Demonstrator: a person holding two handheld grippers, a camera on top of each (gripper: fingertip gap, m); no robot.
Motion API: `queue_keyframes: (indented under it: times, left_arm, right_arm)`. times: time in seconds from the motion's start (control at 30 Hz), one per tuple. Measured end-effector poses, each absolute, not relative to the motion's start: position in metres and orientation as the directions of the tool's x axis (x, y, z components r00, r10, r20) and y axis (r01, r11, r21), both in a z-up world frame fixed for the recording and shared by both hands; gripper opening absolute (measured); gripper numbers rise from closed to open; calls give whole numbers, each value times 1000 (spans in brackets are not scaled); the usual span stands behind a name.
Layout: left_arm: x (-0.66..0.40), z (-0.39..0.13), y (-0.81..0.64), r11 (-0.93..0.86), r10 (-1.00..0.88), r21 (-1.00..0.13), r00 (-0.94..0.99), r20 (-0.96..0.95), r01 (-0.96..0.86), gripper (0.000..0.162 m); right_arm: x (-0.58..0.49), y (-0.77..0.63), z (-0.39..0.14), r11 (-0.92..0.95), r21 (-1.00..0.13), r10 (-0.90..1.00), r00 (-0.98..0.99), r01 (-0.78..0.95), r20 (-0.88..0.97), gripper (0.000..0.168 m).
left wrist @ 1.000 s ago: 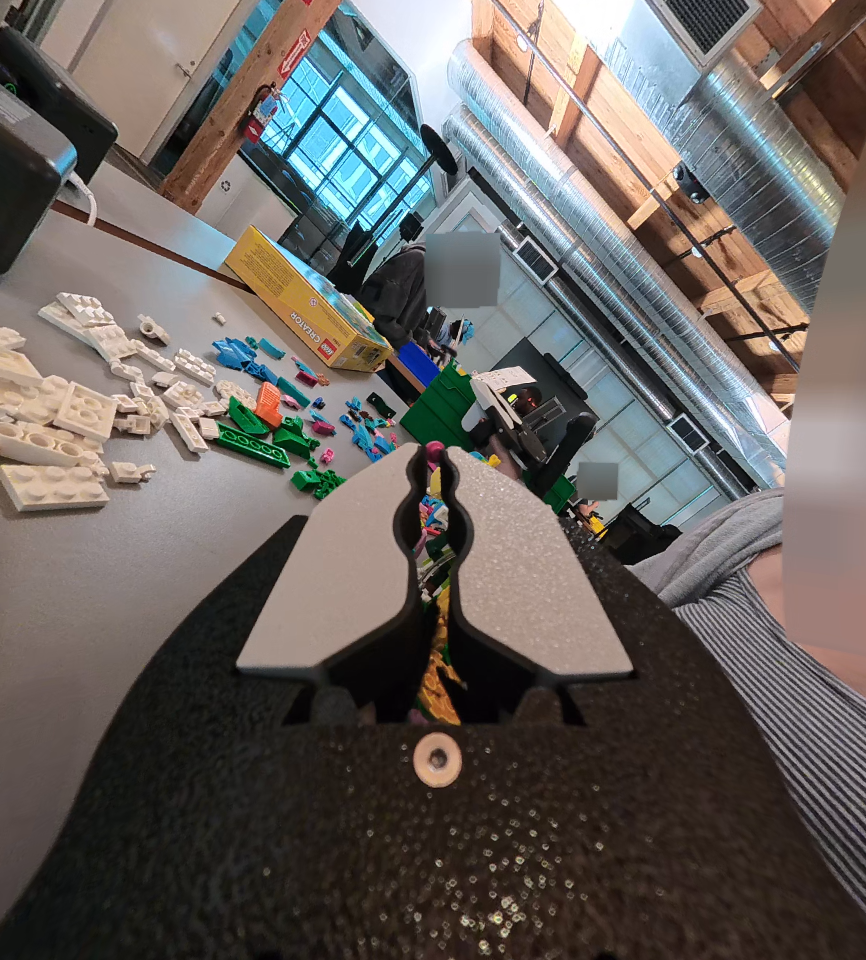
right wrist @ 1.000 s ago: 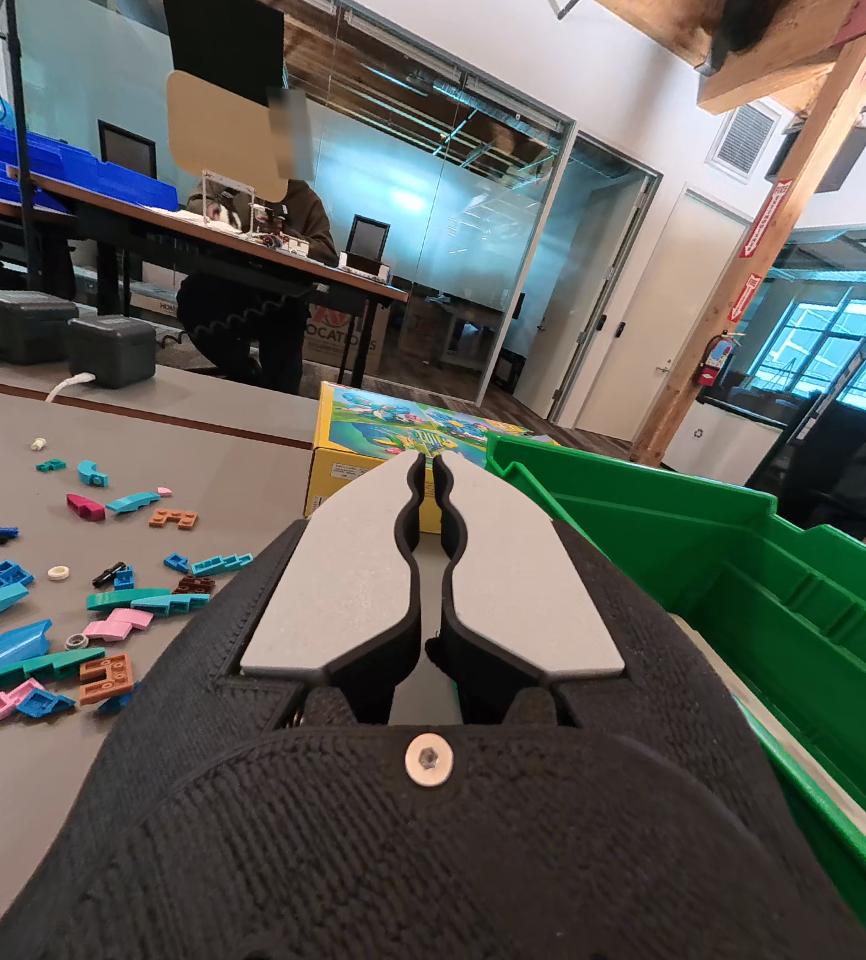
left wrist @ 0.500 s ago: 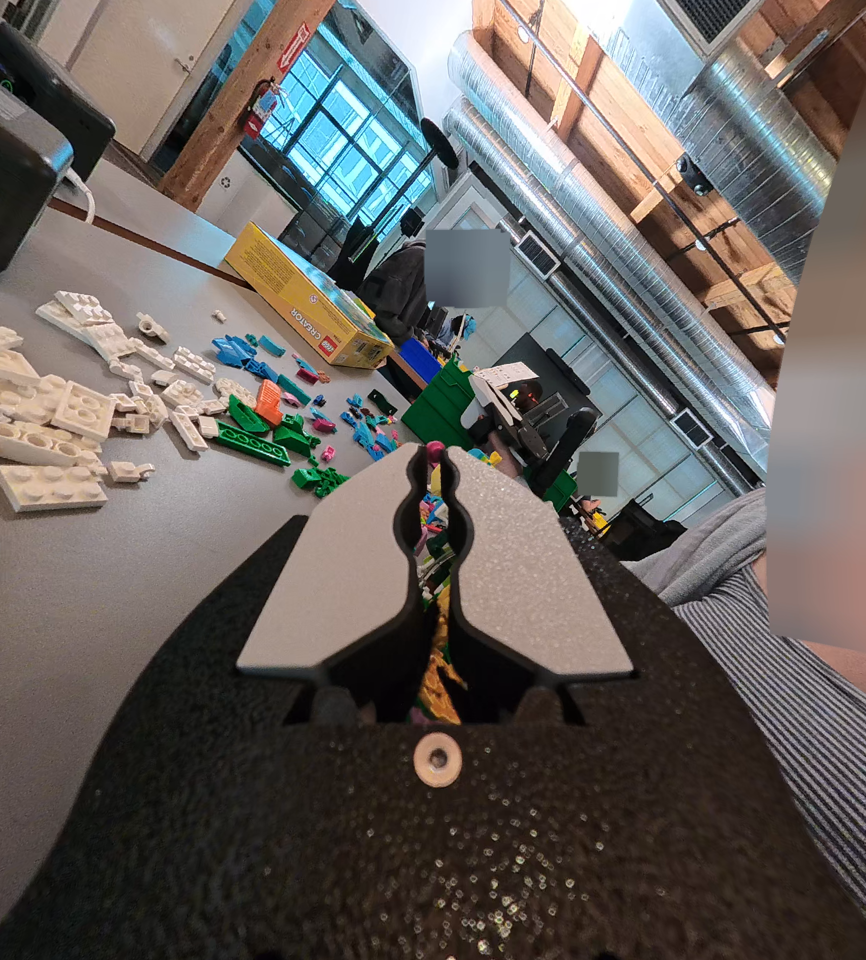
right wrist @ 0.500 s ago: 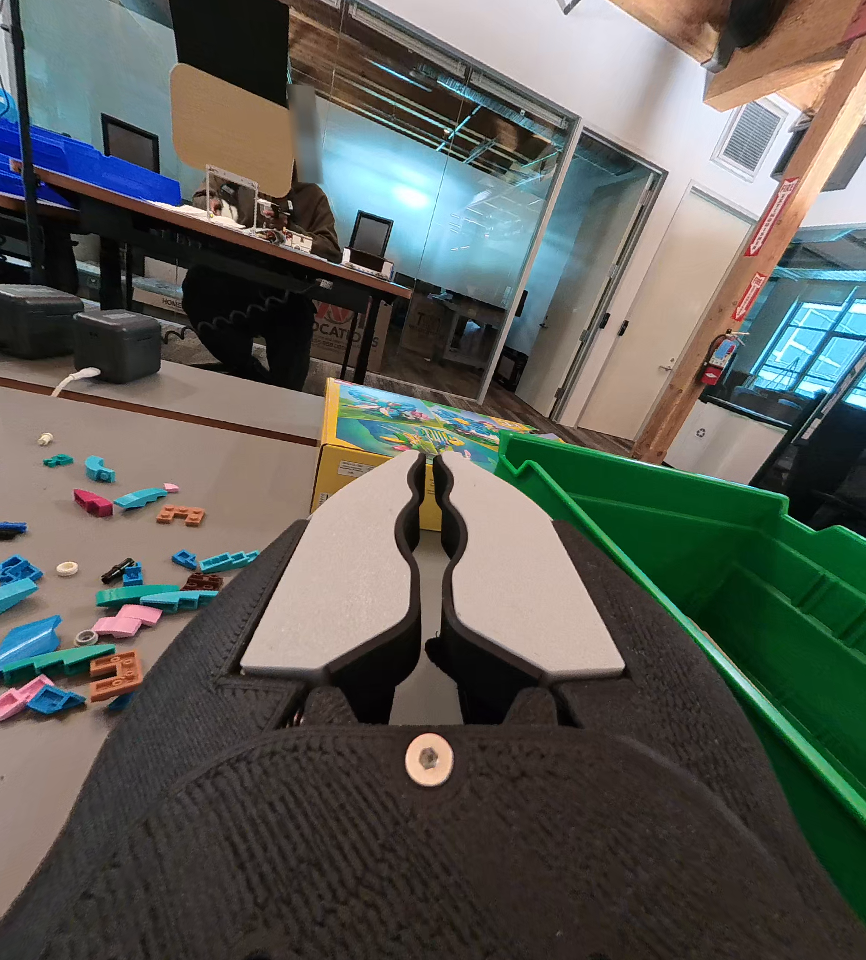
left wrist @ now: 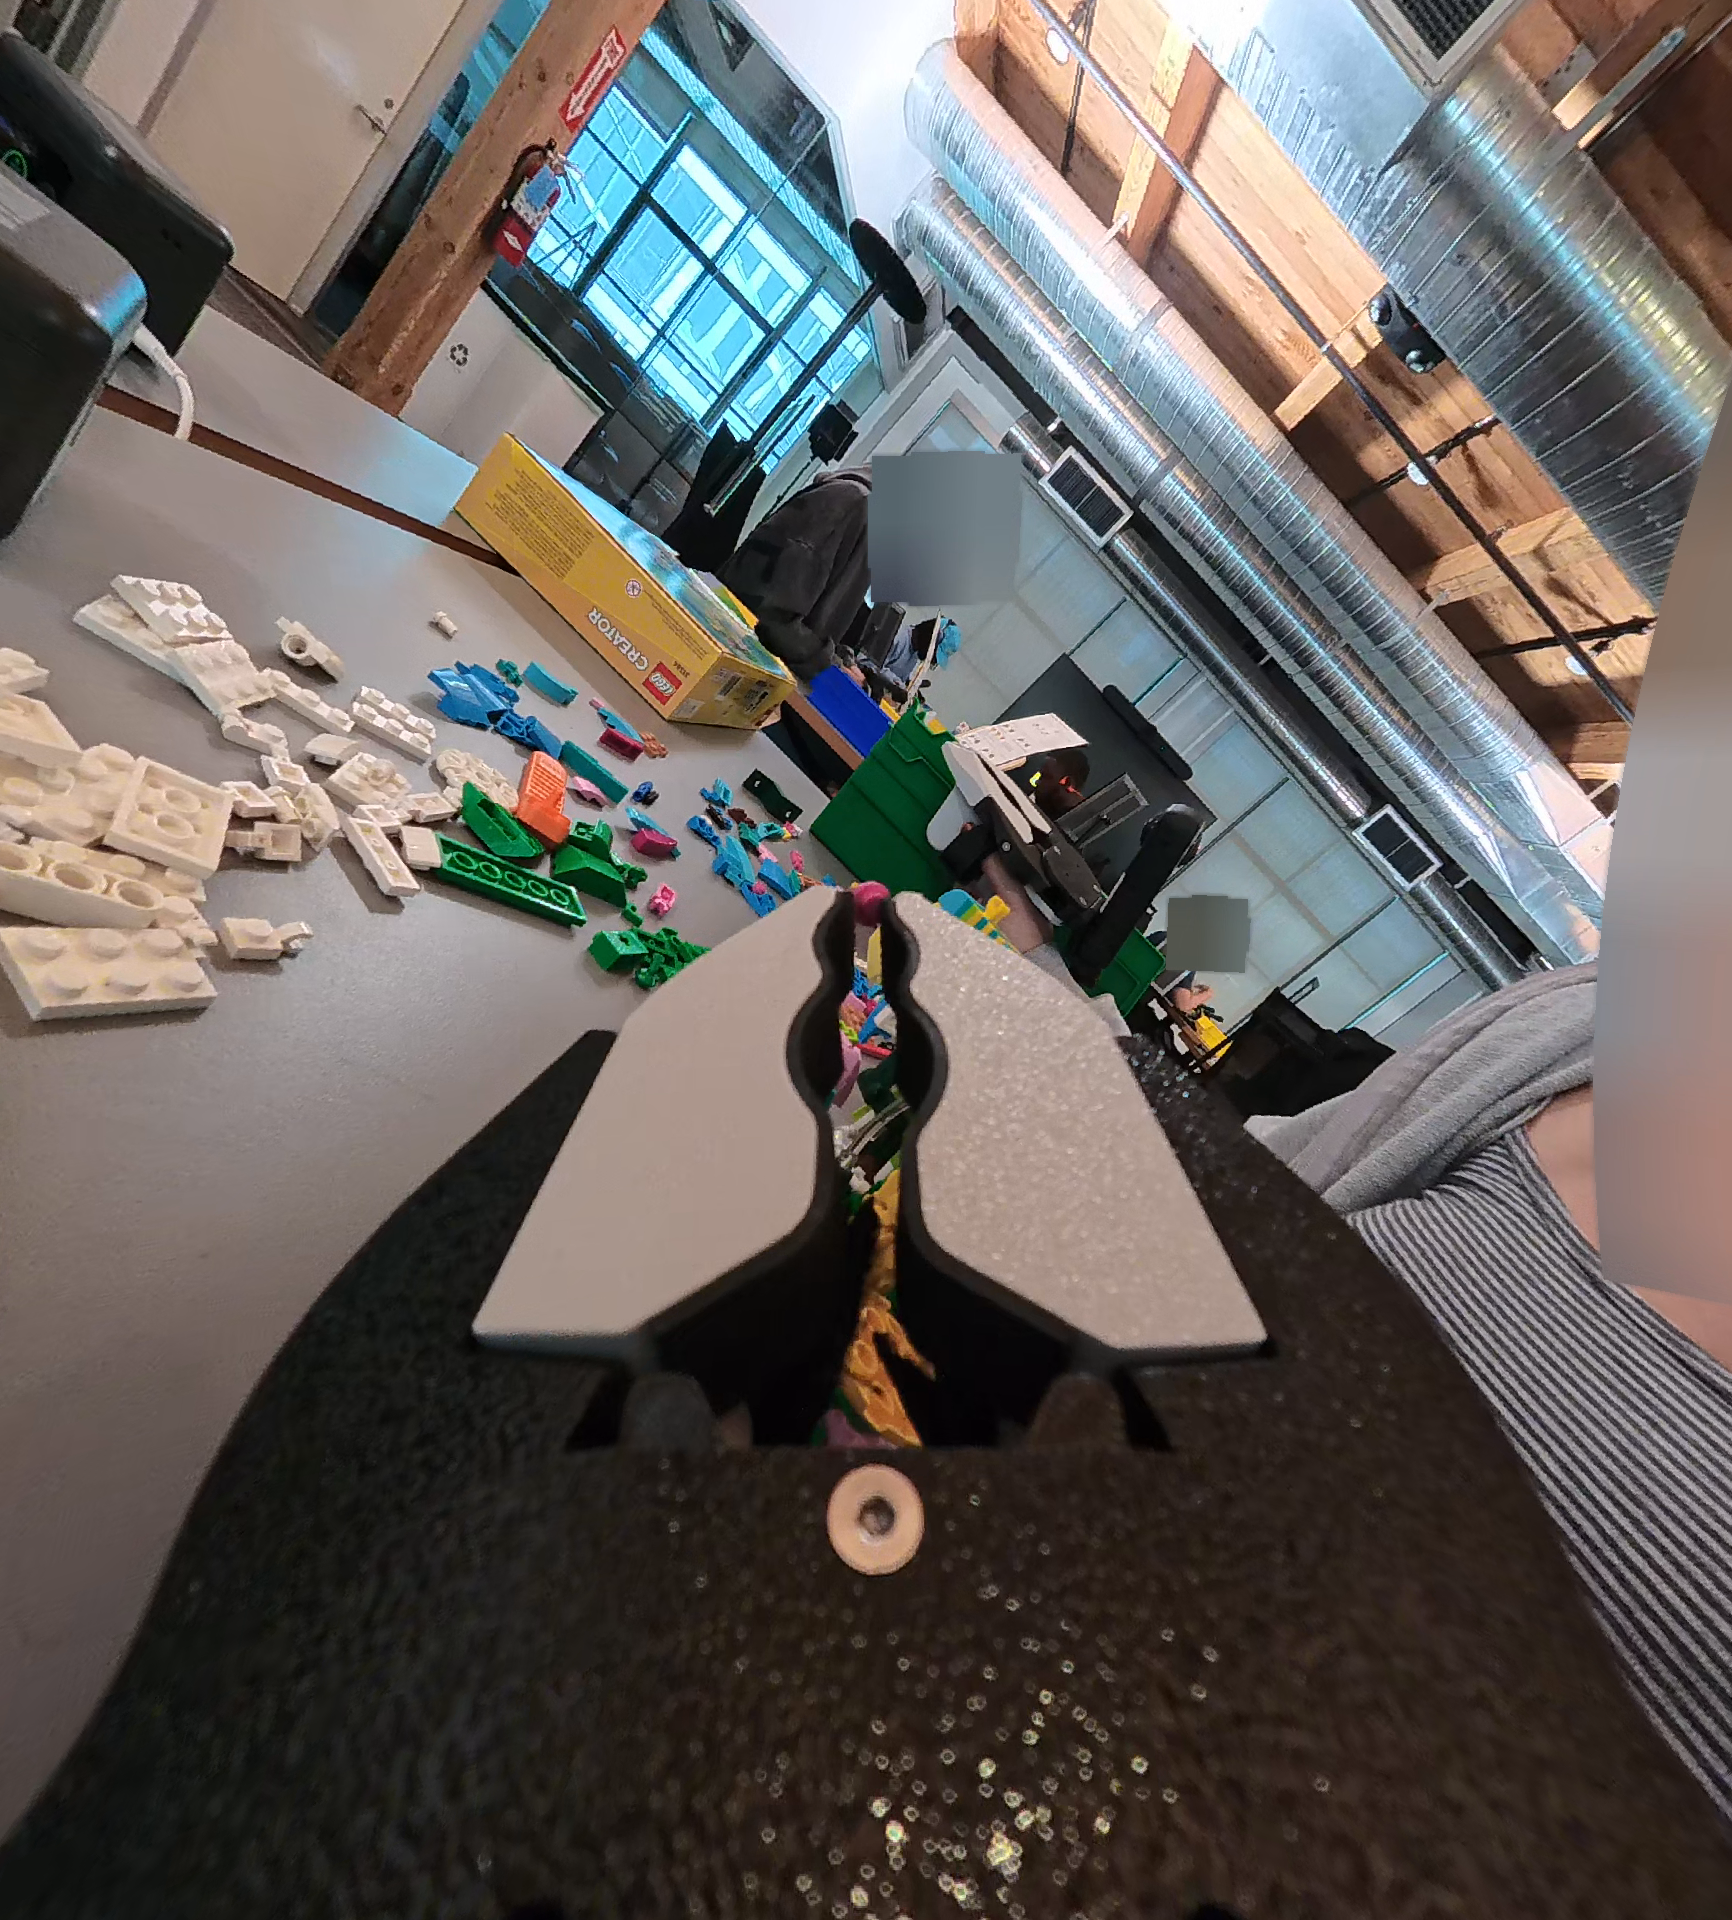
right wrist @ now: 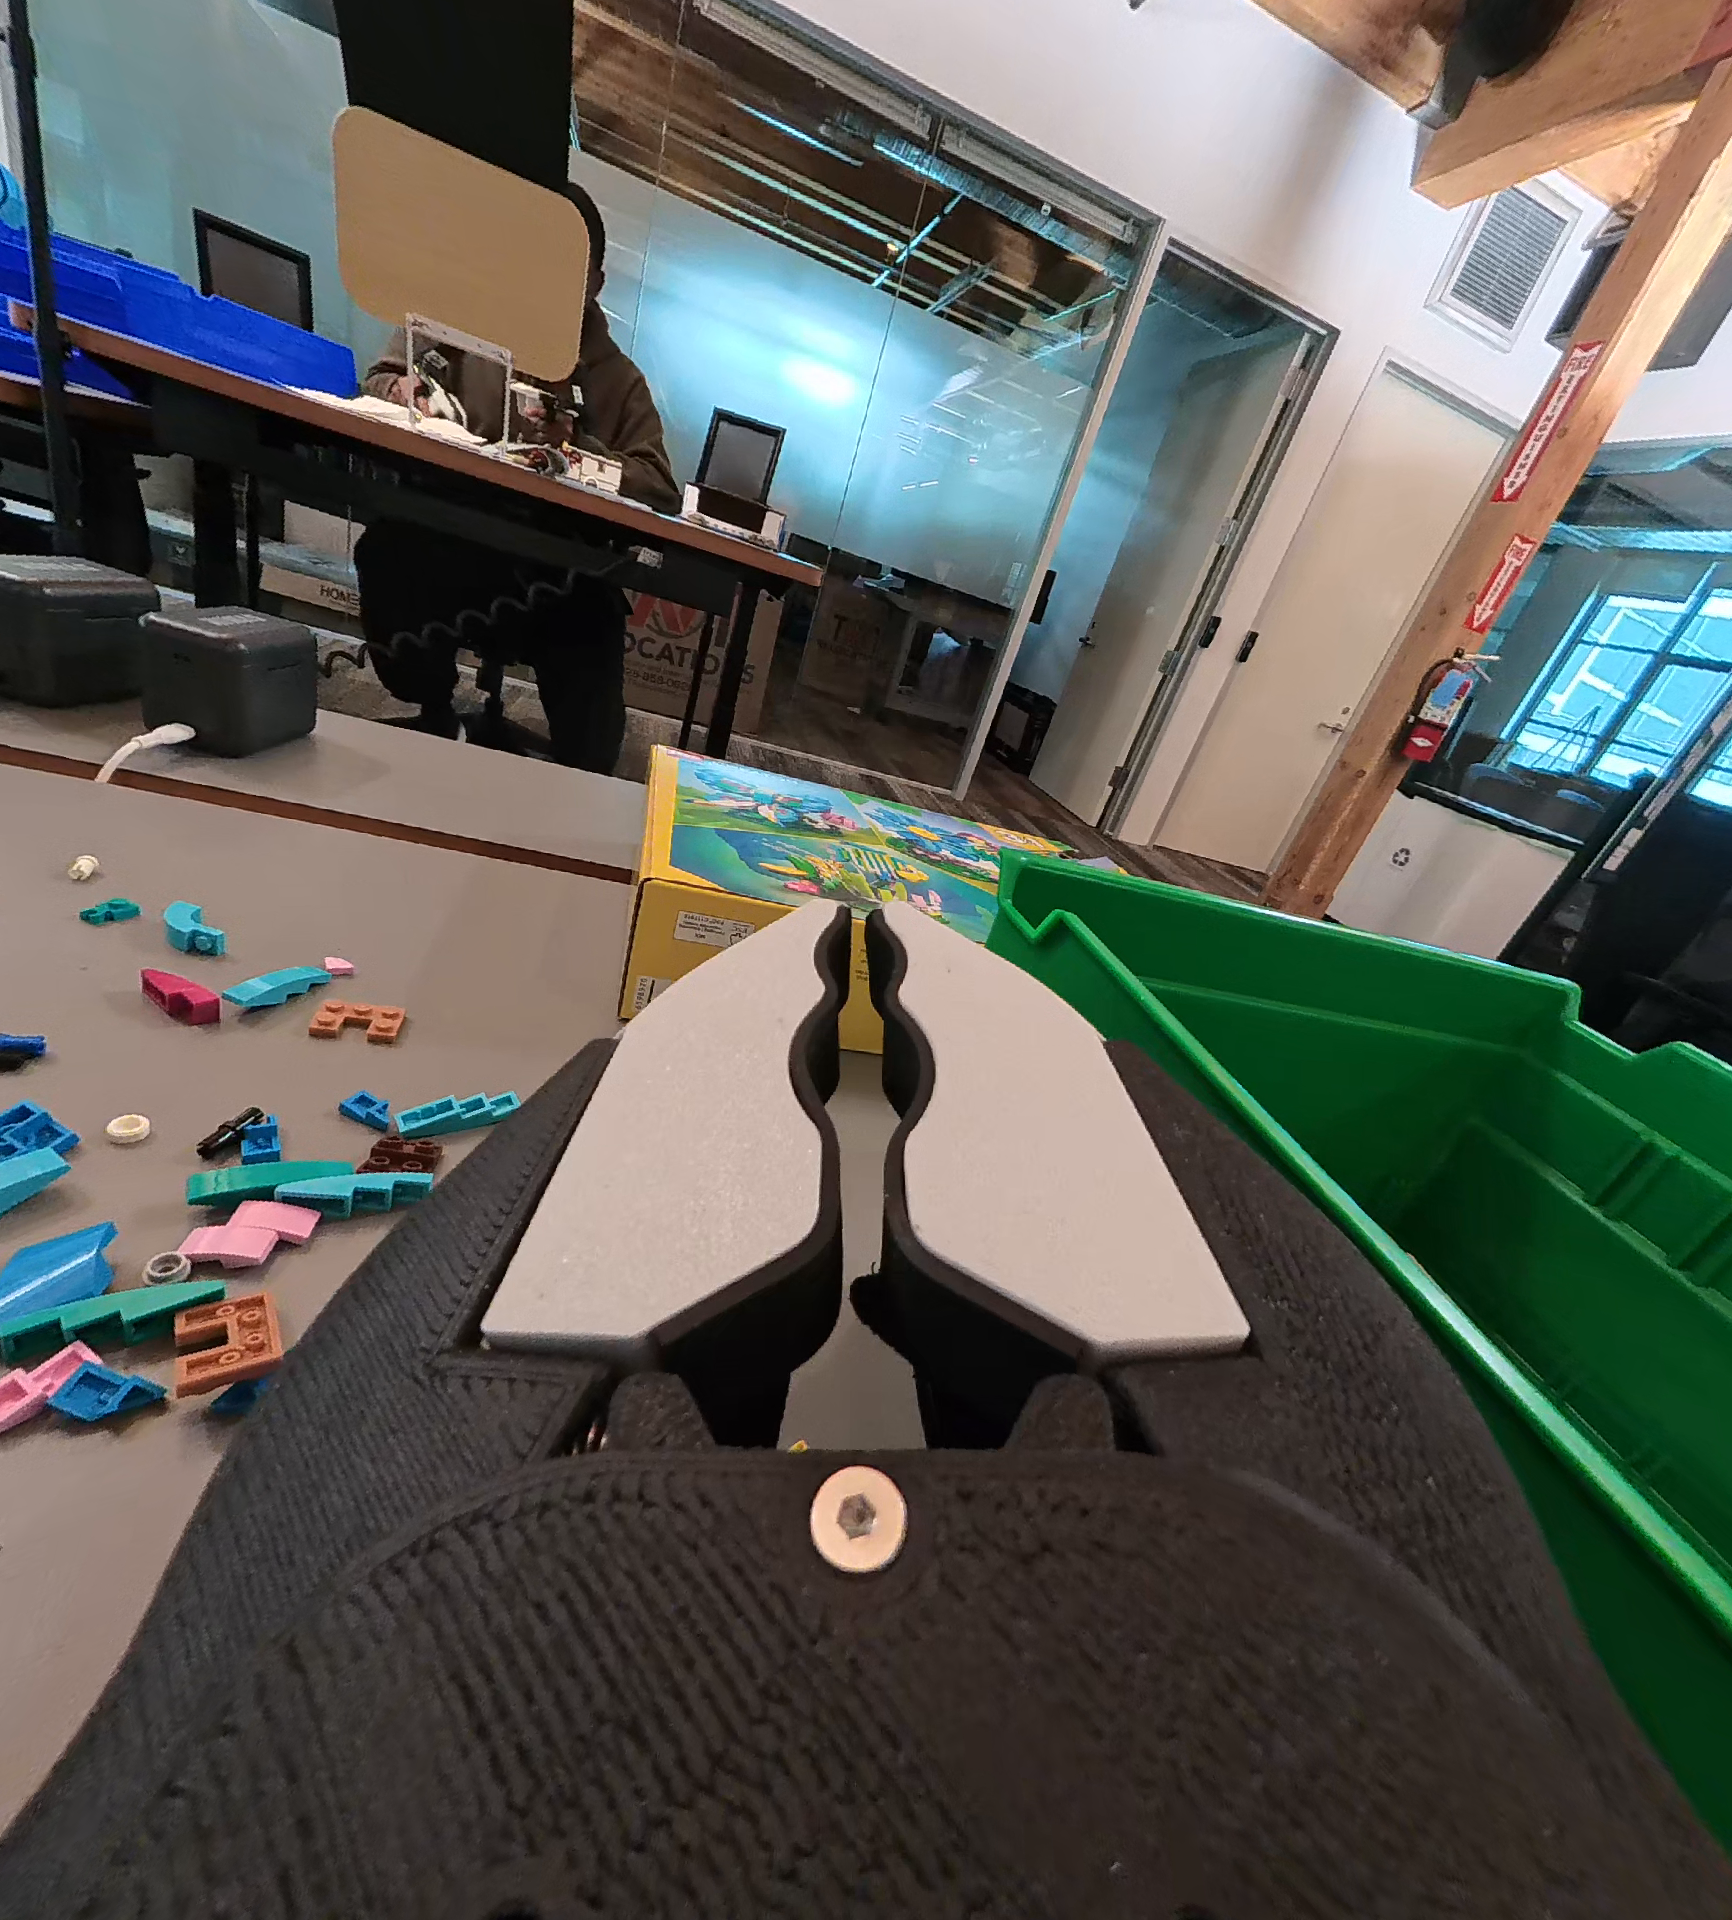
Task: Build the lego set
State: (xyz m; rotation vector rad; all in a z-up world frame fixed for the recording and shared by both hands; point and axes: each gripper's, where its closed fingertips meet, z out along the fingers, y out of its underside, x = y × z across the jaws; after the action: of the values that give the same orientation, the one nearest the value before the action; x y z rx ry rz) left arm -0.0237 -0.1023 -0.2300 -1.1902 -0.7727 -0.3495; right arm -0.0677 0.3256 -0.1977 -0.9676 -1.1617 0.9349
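Left wrist view: the left tool point(left wrist: 870, 920) is seen with its jaws nearly together, only a narrow wavy slit left between them. A multicoloured built lego piece point(left wrist: 877, 1320), yellow, pink and green, is glimpsed through the slit; whether it is clamped cannot be told. The grey surface point(left wrist: 218, 1143) is tilted in this view. White plates point(left wrist: 103, 831) are spread at the left, green pieces point(left wrist: 529, 862) lie just beside them, with an orange piece point(left wrist: 542, 784) touching the green ones. Blue and teal pieces point(left wrist: 519, 707) are scattered farther back, near the yellow lego box point(left wrist: 623, 613). A green bin point(left wrist: 877, 821) is seen beyond the surface edge, with the other tool point(left wrist: 1007, 810) held beside it. A striped sleeve point(left wrist: 1620, 1455) is noted at the right.

Right wrist view: the right tool point(right wrist: 857, 920) is held low over the surface point(right wrist: 488, 935), jaws drawn to a narrow slit, nothing seen between them. The lego box point(right wrist: 789, 831) lies directly ahead. The green bin point(right wrist: 1464, 1143) stands just beside the tool on its right. Loose pieces in blue, teal point(right wrist: 259, 1179), pink point(right wrist: 249, 1236) and brown point(right wrist: 228, 1340) are scattered on the left. Two dark boxes point(right wrist: 218, 681) are noted at the far edge.
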Motion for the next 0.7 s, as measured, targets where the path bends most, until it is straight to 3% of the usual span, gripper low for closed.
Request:
queue_keyframes:
  times: [0.5, 0.7]
  left_arm:
    - [-24, -230, -102, 359, 144, -697, 701, 699, 621, 4]
    - [-23, -230, -102, 358, 144, -697, 701, 698, 621, 4]
  right_arm:
    - [-67, 327, -197, 303, -949, 947, 142, -84, 289, 2]
    - [-67, 307, -207, 257, -965, 962, -87, -50, 260, 2]
